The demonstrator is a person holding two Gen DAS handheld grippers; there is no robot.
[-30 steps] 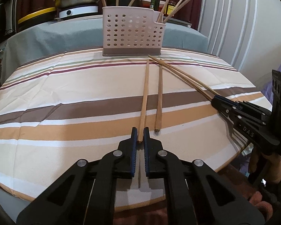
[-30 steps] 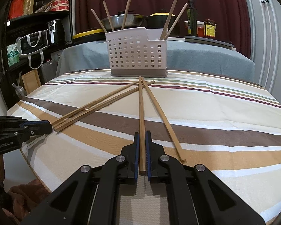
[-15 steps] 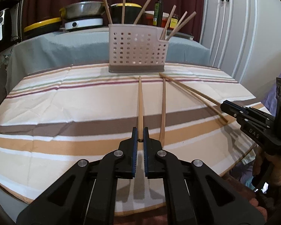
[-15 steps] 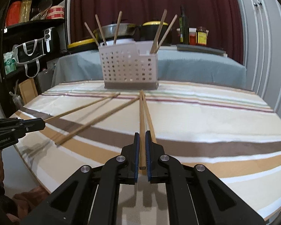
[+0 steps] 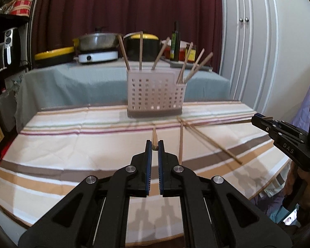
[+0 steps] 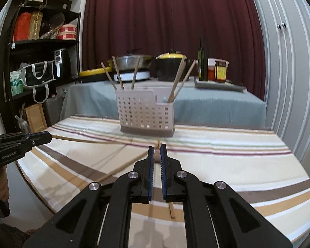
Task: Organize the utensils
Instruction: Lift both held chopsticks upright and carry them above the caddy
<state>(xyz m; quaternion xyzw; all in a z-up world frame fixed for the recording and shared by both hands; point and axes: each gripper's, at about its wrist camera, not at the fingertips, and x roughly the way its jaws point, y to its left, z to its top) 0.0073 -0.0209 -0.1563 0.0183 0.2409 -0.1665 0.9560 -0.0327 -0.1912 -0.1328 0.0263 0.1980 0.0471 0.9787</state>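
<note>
Both my grippers are pinching one chopstick each by its very end: left gripper (image 5: 154,144), right gripper (image 6: 157,152), both sticks aimed toward the perforated utensil caddy (image 5: 155,95). Two more chopsticks (image 5: 208,140) lie crossed on the striped tablecloth (image 5: 72,140) just in front of the caddy. With end-only grips, I reckon a stick could pivot and clip the caddy's rim.

**Room behind the worktop**

From my feed, a dark red curtain (image 6: 175,20) fills the back wall. Before it stands a side table under a grey-blue cloth (image 6: 217,103), carrying a steel pan (image 6: 132,62), a yellow-lidded black pot (image 6: 170,67) and a dark bottle (image 6: 203,60). I see white panelled cupboard doors (image 5: 250,41) on the right, and a black shelf unit (image 6: 43,45) with bags and boxes on the left. The worktop wears a striped cloth (image 5: 72,144).
</note>
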